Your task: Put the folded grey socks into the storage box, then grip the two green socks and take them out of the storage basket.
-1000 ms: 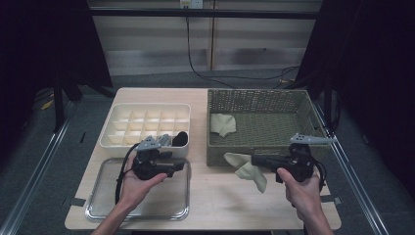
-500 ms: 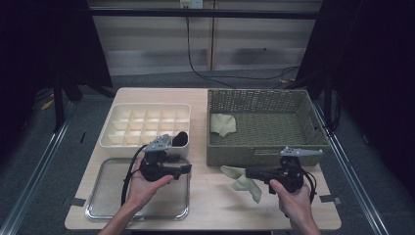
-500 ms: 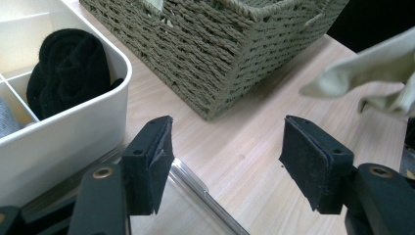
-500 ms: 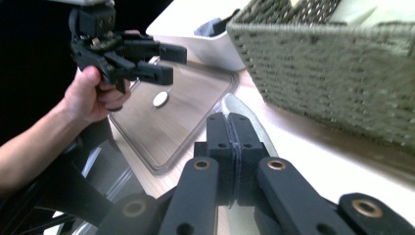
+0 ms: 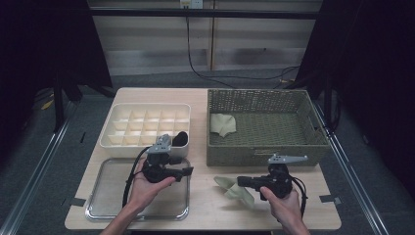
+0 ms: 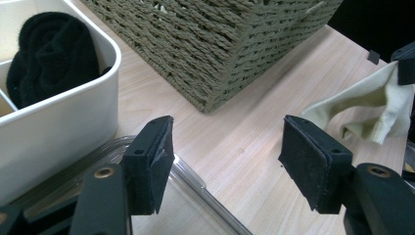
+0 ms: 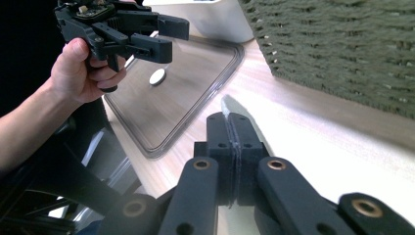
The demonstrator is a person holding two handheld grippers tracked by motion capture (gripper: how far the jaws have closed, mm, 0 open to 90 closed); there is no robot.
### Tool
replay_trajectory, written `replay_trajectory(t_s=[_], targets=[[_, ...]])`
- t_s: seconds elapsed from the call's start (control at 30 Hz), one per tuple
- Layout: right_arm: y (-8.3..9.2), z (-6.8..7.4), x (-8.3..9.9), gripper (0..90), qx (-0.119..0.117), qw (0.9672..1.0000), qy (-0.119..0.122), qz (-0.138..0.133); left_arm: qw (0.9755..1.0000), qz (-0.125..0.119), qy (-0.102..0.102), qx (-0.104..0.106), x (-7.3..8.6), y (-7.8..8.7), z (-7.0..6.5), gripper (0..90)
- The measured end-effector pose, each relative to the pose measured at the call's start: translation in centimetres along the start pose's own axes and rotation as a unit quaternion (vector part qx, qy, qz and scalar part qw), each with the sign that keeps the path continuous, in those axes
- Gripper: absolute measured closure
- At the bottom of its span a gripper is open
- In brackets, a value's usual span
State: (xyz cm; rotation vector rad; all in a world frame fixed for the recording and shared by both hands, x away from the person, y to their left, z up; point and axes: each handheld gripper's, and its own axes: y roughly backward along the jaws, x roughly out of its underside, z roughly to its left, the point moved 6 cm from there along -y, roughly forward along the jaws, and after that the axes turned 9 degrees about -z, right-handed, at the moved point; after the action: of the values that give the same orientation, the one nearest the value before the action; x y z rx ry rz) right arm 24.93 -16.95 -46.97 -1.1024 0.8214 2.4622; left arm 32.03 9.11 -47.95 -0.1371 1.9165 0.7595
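Two claws are mine. My right claw is clenched on a pale green, limp cloth sock, pinched thin between its black pads; the sock droops onto the light wooden table near its front edge, just in front of the olive woven basket. My left claw stands released, with nothing between its pads, and its jaws have just been closing a little. It hovers over the right rim of the shiny metal tray at the table's front left corner. Behind it sits the cream plastic divided box, a rolled black sock in its near right compartment. Another pale green sock lies in the basket's left end.
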Motion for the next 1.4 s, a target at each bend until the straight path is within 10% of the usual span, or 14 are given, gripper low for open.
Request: replay_trajectory(t_s=[0.97,1.4], targets=[[-1.0,-4.7,1.5,88.7,0.038,0.9989,-0.013,0.026,0.9997,0.018,-0.011,0.009,0.4,-1.6,-0.7,44.6],[-0.3,-7.3,1.7,78.7,0.084,0.9957,-0.004,0.037,0.9977,0.052,-0.019,0.039,0.7,-5.2,-2.8,54.3]])
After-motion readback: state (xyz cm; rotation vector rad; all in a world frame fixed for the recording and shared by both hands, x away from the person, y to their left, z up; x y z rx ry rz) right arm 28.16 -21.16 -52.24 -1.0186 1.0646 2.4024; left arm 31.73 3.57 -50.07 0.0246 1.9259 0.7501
